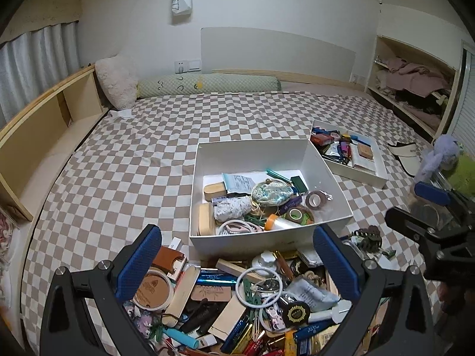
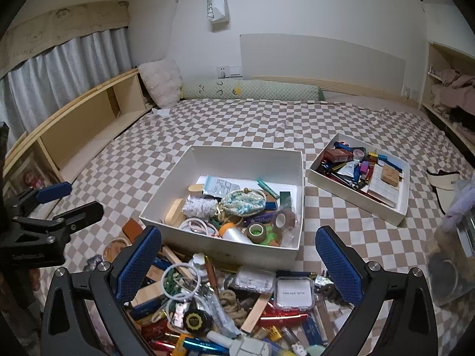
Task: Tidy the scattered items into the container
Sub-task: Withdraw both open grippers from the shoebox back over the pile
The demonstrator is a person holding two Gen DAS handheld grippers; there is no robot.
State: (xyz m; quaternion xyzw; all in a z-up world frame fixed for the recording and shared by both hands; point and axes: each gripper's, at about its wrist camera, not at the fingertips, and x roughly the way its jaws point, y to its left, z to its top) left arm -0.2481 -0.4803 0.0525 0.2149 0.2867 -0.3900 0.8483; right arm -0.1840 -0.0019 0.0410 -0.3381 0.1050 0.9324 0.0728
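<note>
I read "SWEET" on the white hanging wall bag [image 2: 217,3], large white rectangular cardboard box [image 1: 237,238] long axis running away from me (half full), my left gripper [image 1: 237,261] and right gripper [image 2: 237,262] both wide open, empty, over the heap of scattered small items [image 2: 219,305] on the checked bed [image 1: 133,154].

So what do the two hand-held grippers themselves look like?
Both look alike: the left hand-held gripper and the right hand-held gripper have black angular frames with silver bolts, and long fingers faced with blue, dimple-textured pads. No cables or sleeves show.

Matt white card box [image 1: 268,238] on checked cloth bedspread [image 1: 142,148] (tongs' pads [image 1: 135,267] dimpled).
</note>
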